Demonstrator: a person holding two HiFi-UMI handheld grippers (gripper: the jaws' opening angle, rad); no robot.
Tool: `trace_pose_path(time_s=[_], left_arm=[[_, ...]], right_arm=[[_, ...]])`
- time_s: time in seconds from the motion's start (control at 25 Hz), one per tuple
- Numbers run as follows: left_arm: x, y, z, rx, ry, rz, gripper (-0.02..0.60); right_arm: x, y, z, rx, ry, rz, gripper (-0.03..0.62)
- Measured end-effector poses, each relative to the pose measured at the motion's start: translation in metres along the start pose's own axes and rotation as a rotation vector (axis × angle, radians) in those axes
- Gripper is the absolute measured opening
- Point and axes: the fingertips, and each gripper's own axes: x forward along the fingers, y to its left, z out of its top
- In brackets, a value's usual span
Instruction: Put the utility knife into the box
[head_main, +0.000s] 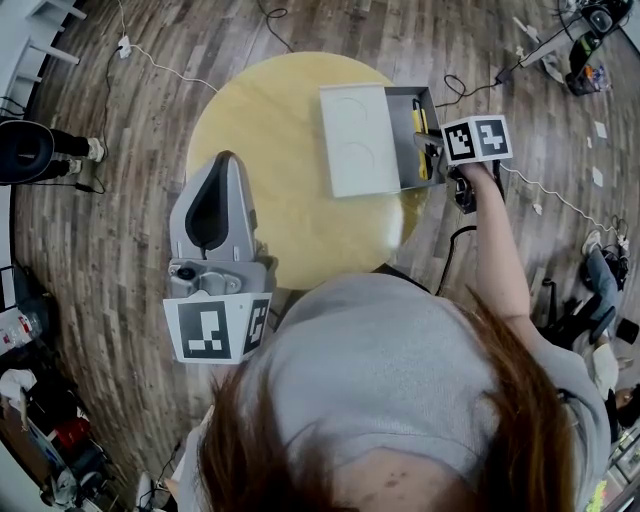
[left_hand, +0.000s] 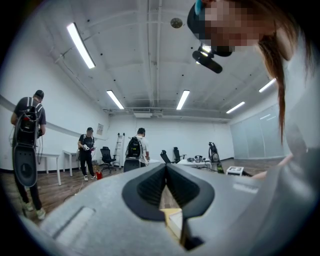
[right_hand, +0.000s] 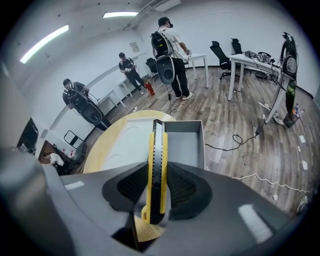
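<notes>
A yellow and black utility knife (right_hand: 156, 165) is clamped between the jaws of my right gripper (right_hand: 157, 186), its tip pointing over the open grey box (right_hand: 185, 142). From the head view, the right gripper (head_main: 432, 150) hovers at the box's (head_main: 402, 104) right side with the knife (head_main: 419, 135) over the tray. The white lid (head_main: 356, 140) lies folded open to the left of the tray. My left gripper (head_main: 215, 212) hangs near the table's front left edge, jaws together and empty; in the left gripper view (left_hand: 166, 181) it points upward at the room.
The box rests on a round yellow table (head_main: 270, 170) on a wood floor. Cables (head_main: 530, 185) trail on the floor to the right. People (right_hand: 170, 47) with backpacks stand across the room, with desks and chairs (right_hand: 240, 57) behind.
</notes>
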Motion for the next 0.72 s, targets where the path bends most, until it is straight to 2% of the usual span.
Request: trace_pose_path(time_s=[0.72], left_arm=[[-0.004, 0.006, -0.002, -0.009, 0.011, 0.012, -0.006]], right_arm=[[0.055, -0.025, -0.029, 0.063, 0.144, -0.037, 0.121]])
